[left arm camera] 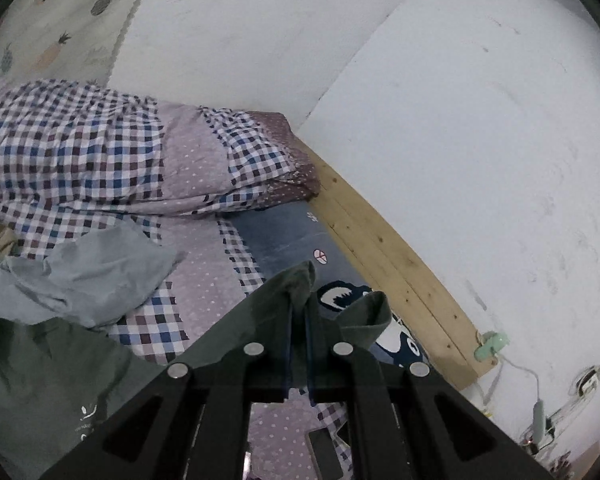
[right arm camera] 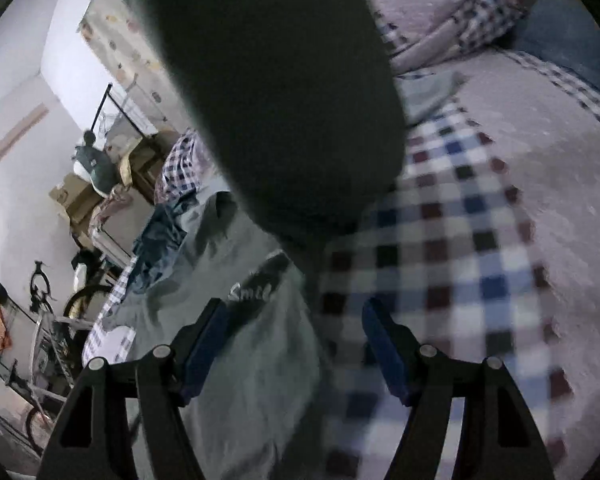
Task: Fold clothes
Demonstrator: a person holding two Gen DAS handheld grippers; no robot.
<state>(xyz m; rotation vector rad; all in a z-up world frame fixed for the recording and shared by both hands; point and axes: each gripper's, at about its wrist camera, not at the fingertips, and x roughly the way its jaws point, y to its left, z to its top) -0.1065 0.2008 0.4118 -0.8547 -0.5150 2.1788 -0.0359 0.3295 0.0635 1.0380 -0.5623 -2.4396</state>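
Green shirt (left arm camera: 236, 332) is pinched in my left gripper (left arm camera: 299, 320): blue pads pressed together on a bunched edge of the fabric, which pokes up past the fingertips and drapes off to the left over the bed. A folded flap of the same green cloth sits just right of the fingers. Bed under it has a checked quilt (left arm camera: 72, 148) in purple, blue and white with dotted lilac panels, piled up at the far side; a crumpled light blue garment (left arm camera: 88, 280) lies on it left of my left gripper, touching the green one. Dark blue cartoon-print sheet (left arm camera: 284, 240) shows between quilt and the wooden bed rail (left arm camera: 380, 248), white wall (left arm camera: 480, 140) behind. My right gripper (right arm camera: 296, 344) is spread wide, nothing between the blue pads (right arm camera: 206, 344), hovering over the bed where the green shirt (right arm camera: 228, 360), with pale lettering on it, meets the checked quilt (right arm camera: 452, 248). A big dark green fold (right arm camera: 276, 100), blurred, hangs close in front of the right camera. Bicycle (right arm camera: 56, 320) and cardboard boxes (right arm camera: 76, 196) at far left by the wall.
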